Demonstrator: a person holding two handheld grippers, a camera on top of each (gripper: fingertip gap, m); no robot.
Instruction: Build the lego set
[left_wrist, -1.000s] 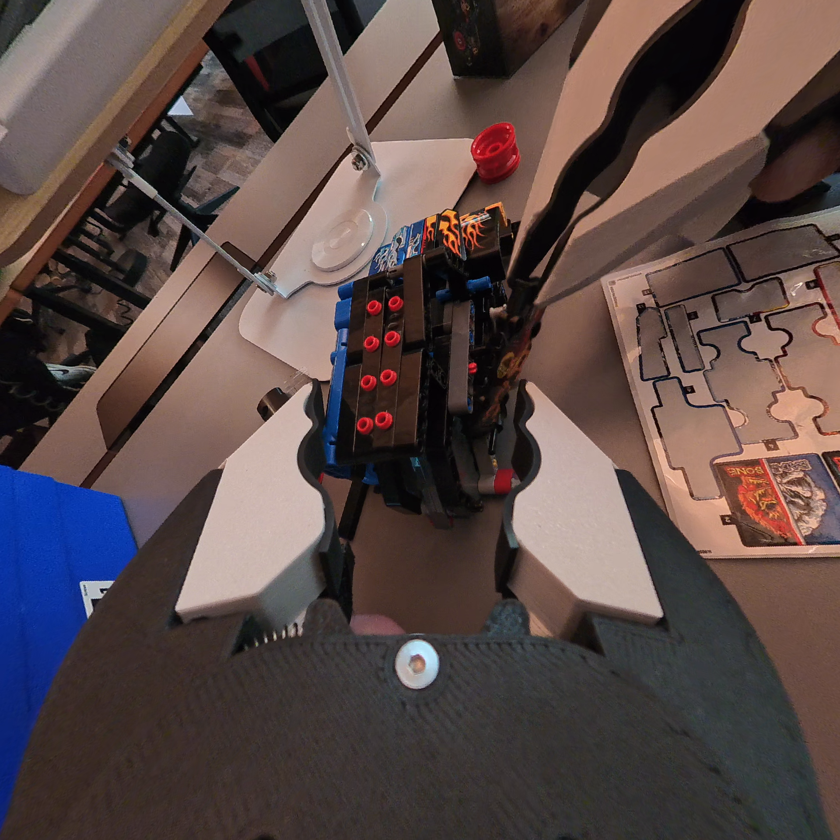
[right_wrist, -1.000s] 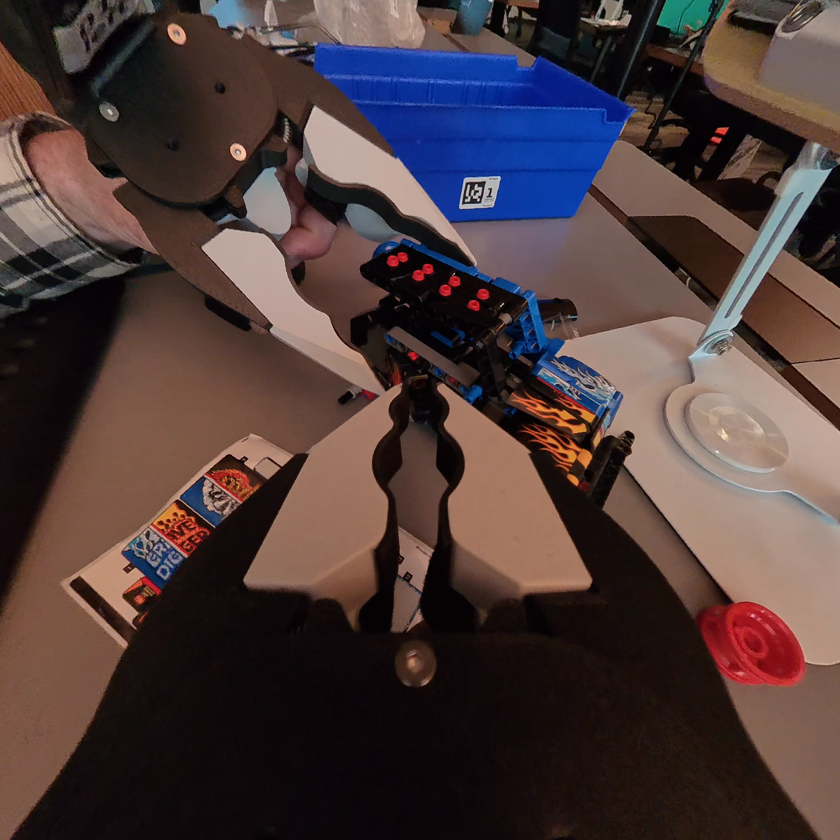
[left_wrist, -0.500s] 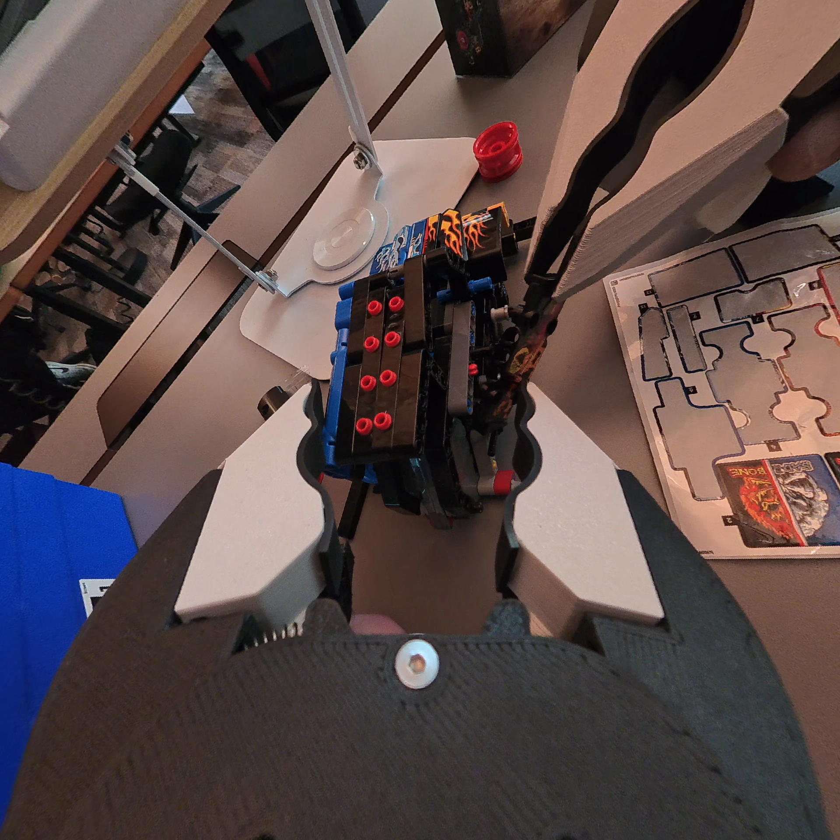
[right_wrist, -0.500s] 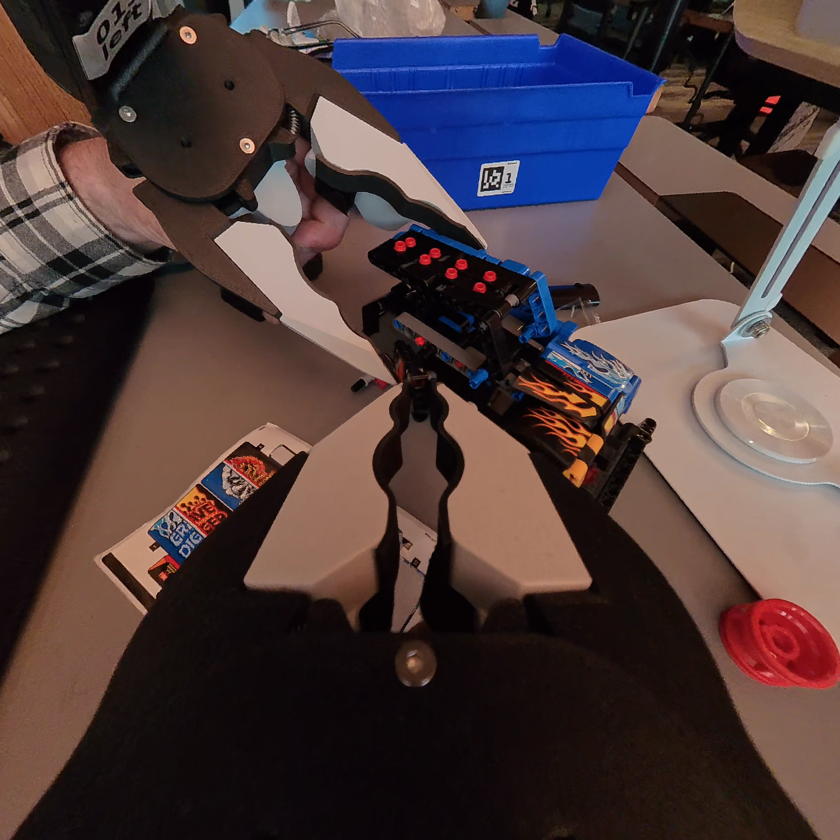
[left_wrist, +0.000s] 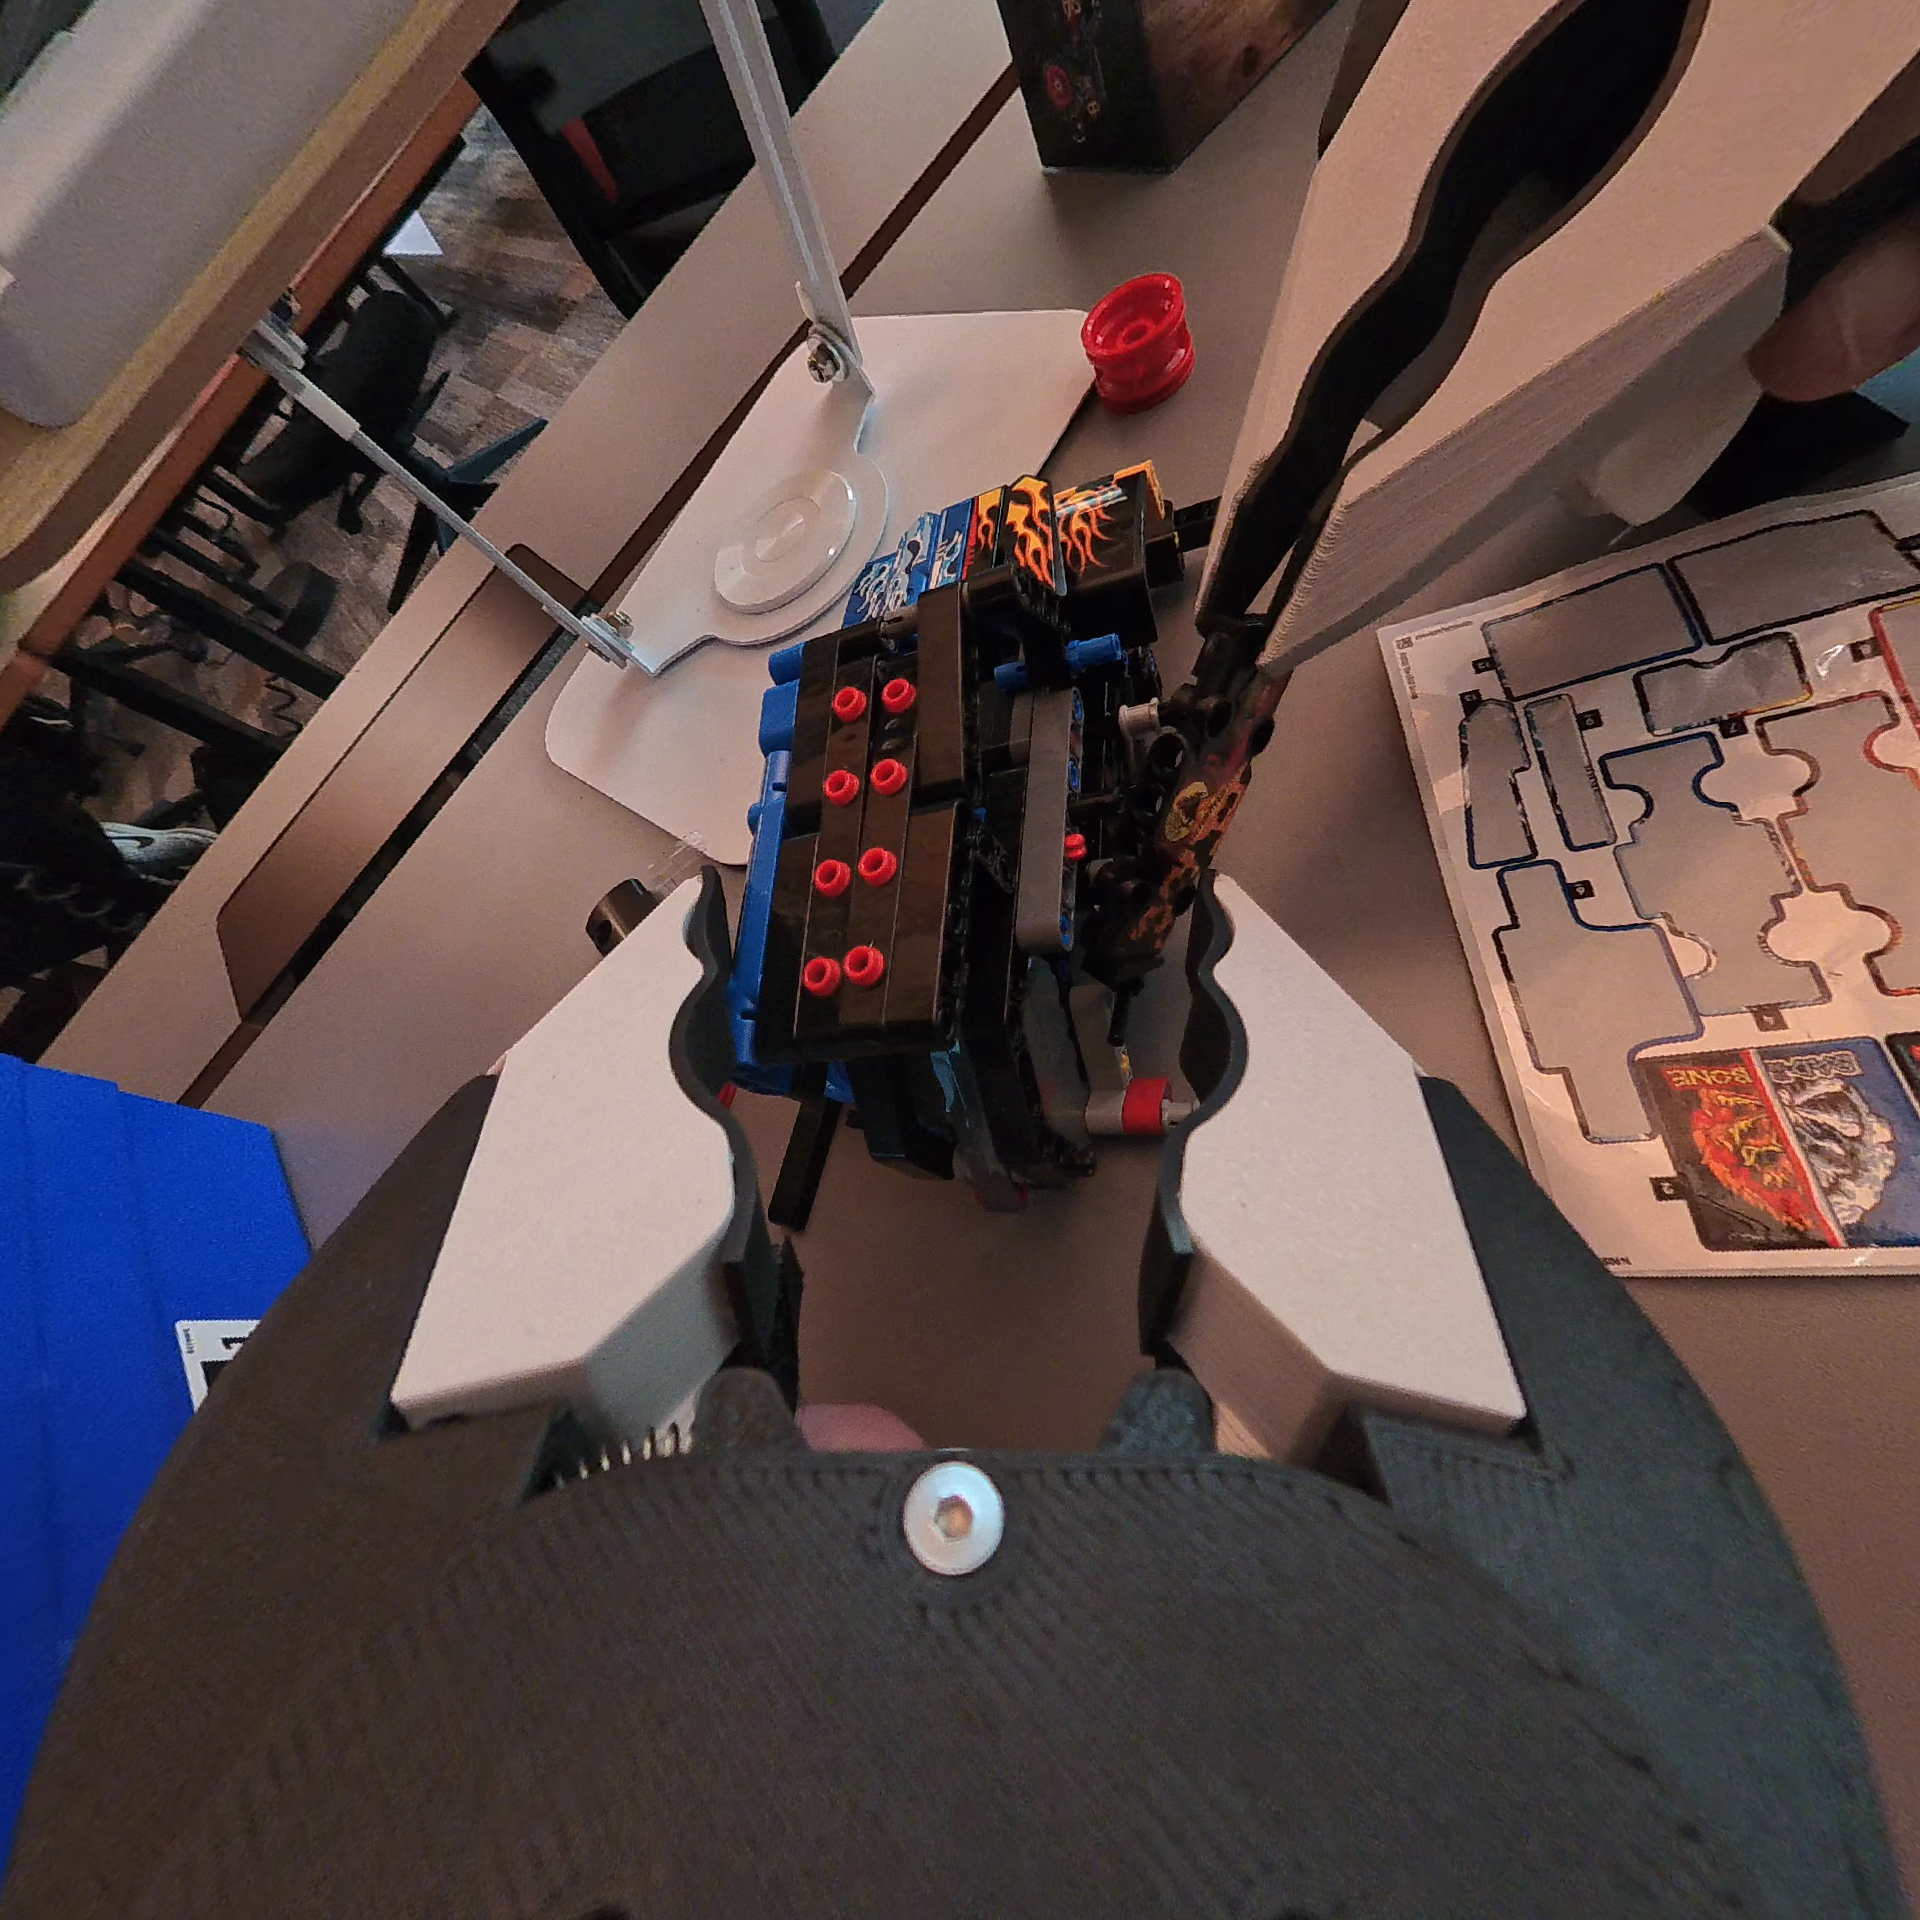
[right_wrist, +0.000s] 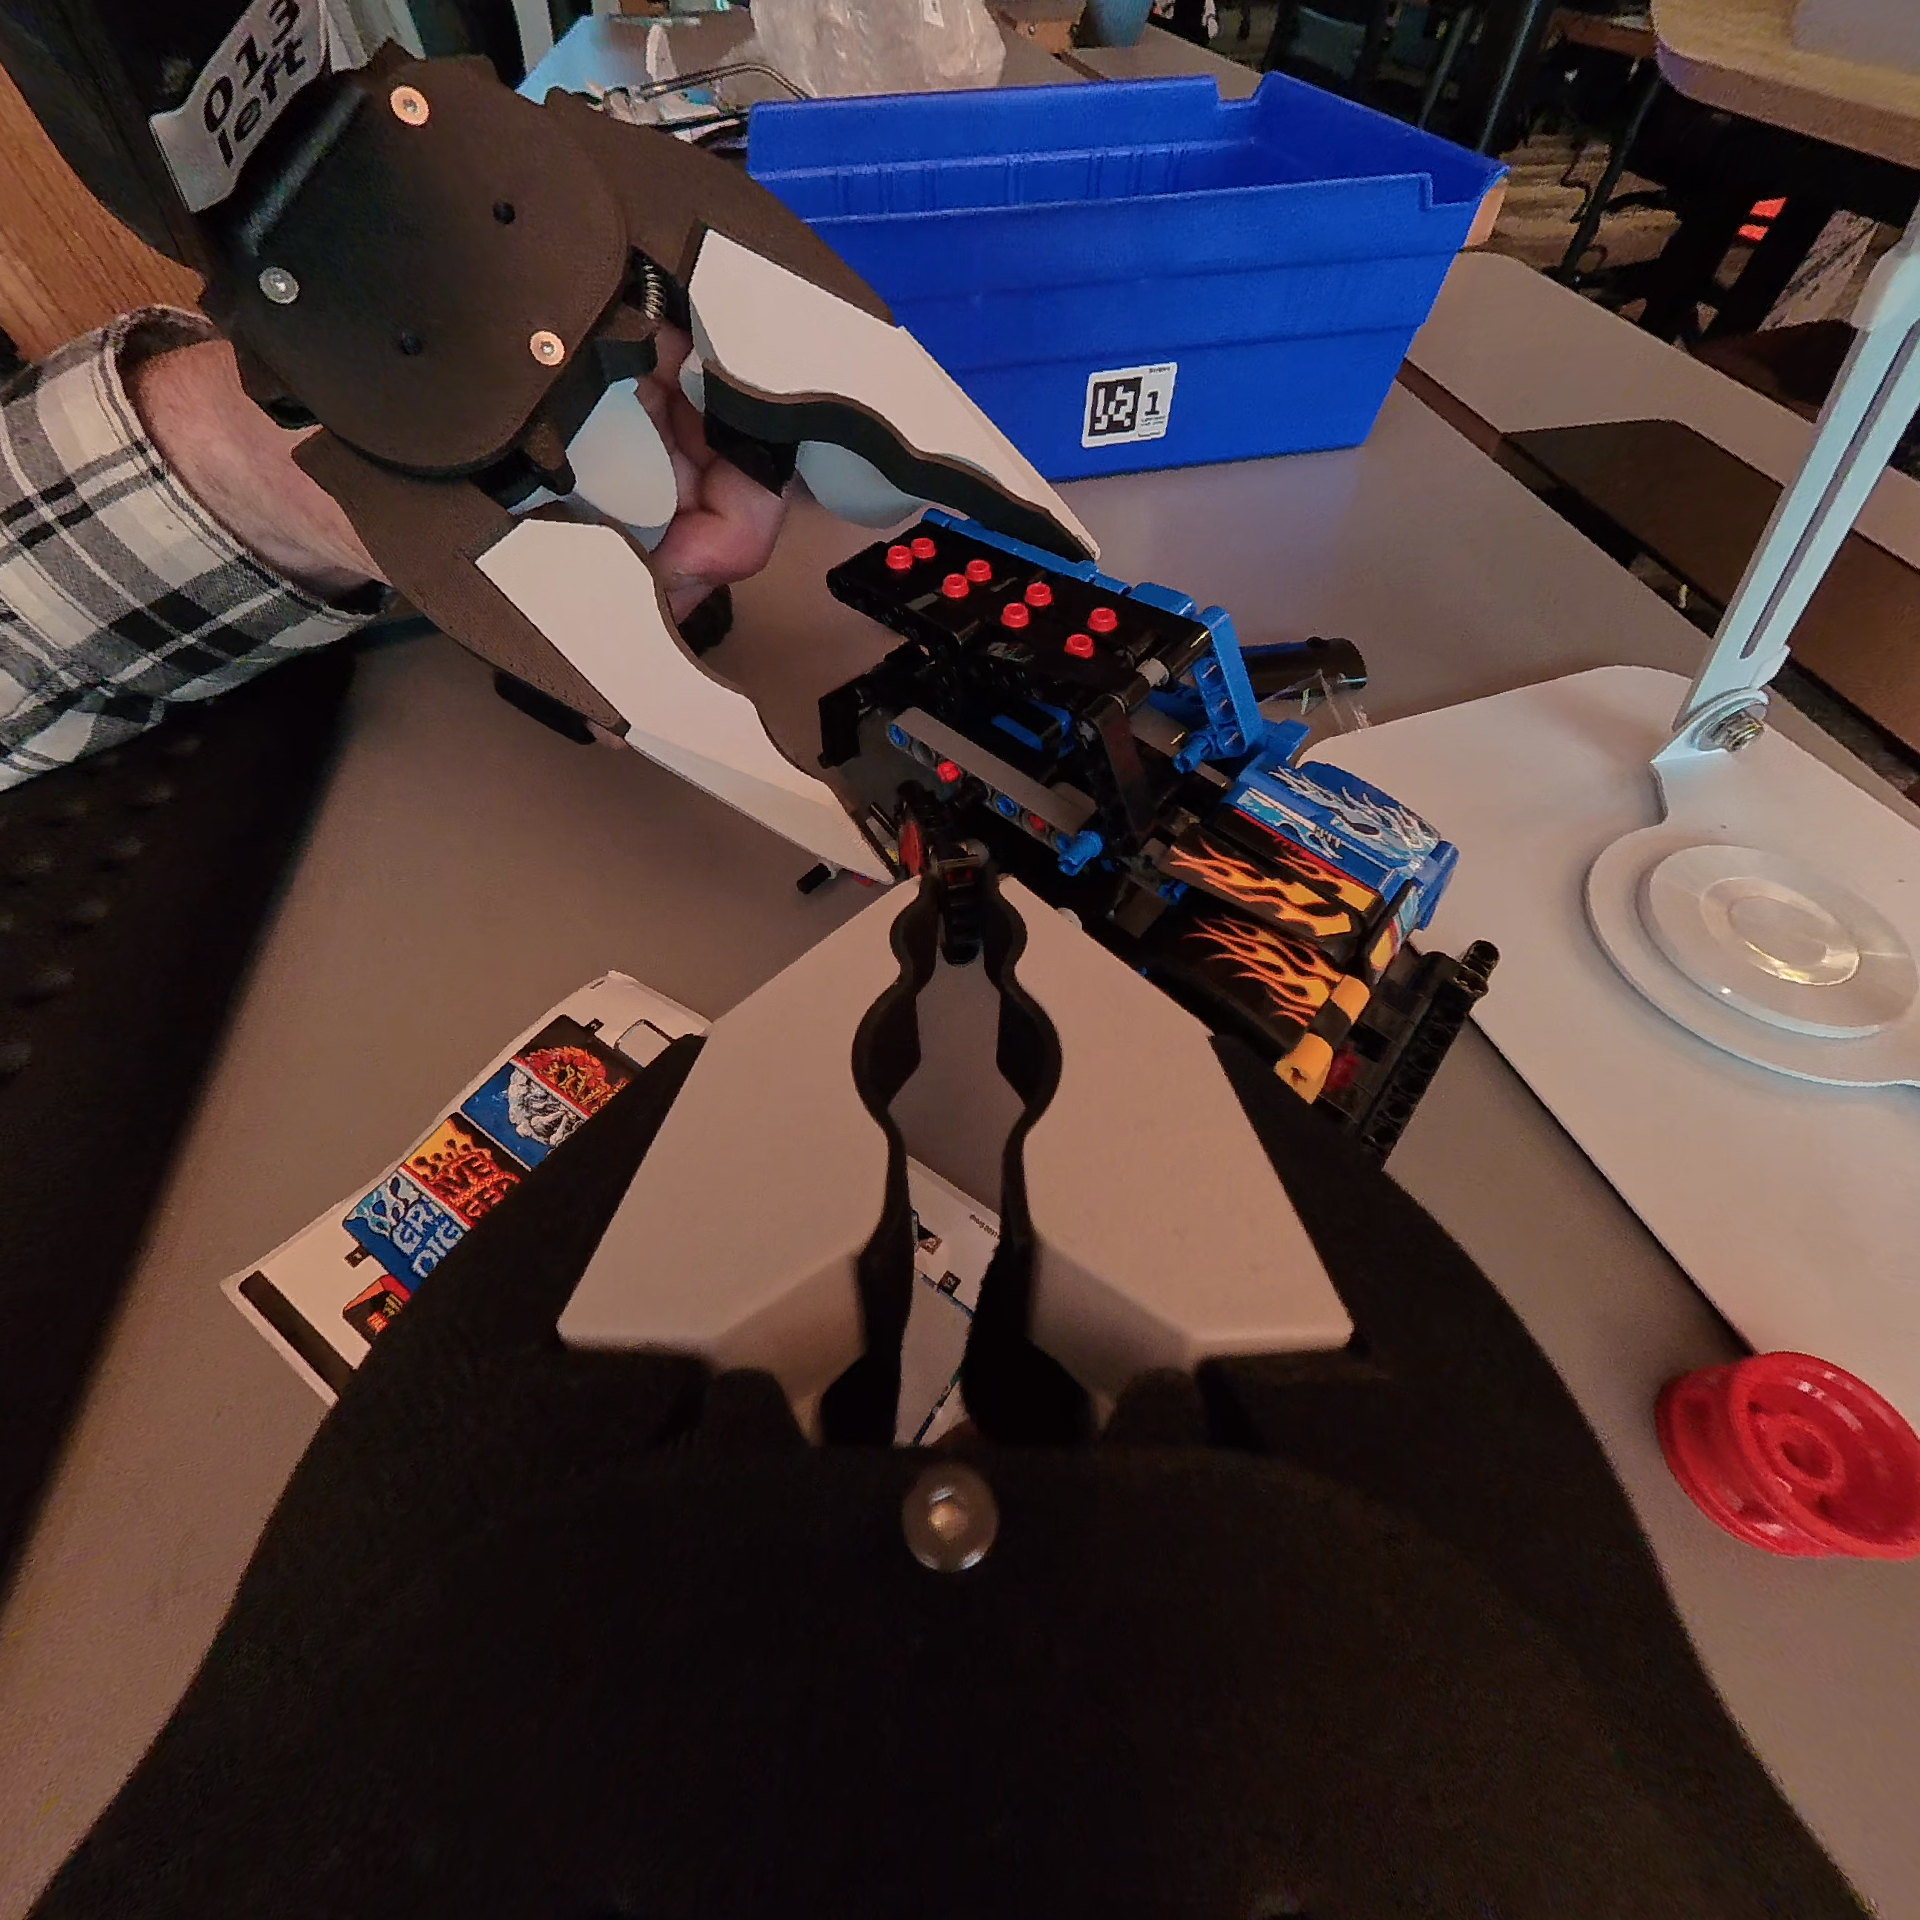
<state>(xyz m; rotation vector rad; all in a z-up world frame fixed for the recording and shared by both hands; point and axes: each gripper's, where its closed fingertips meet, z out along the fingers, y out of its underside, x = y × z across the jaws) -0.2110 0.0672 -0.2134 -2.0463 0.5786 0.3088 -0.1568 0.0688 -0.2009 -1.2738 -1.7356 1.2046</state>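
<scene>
A blue and black lego truck (left_wrist: 914, 831) with red studs and flame stickers lies tilted on the grey table, also in the right wrist view (right_wrist: 1091, 727). My left gripper (left_wrist: 956, 914) is shut on the truck's rear end, one finger on each side; it also shows in the right wrist view (right_wrist: 977, 701). My right gripper (right_wrist: 951, 904) is shut on a narrow black panel with flame print (left_wrist: 1184, 831). It holds the panel slanted against the truck's right side, the lower end near the truck and the upper end leaning away. The right gripper's tips show in the left wrist view (left_wrist: 1236, 634).
A sticker sheet (left_wrist: 1662, 883) lies right of the truck. A red wheel hub (left_wrist: 1138, 338) sits by a white stand base (left_wrist: 790, 520). A blue bin (right_wrist: 1122, 260) stands behind the truck, and a dark box (left_wrist: 1132, 73) at the far edge. My right tips are roughly 15 cm from the red wheel hub (left_wrist: 1138, 338). My right wrist view (right_wrist: 1754, 1416) looks at it from another angle.
My right gripper has swung the top of the flame panel away from the truck's side, to the right. My left gripper still holds the truck in the same place.
</scene>
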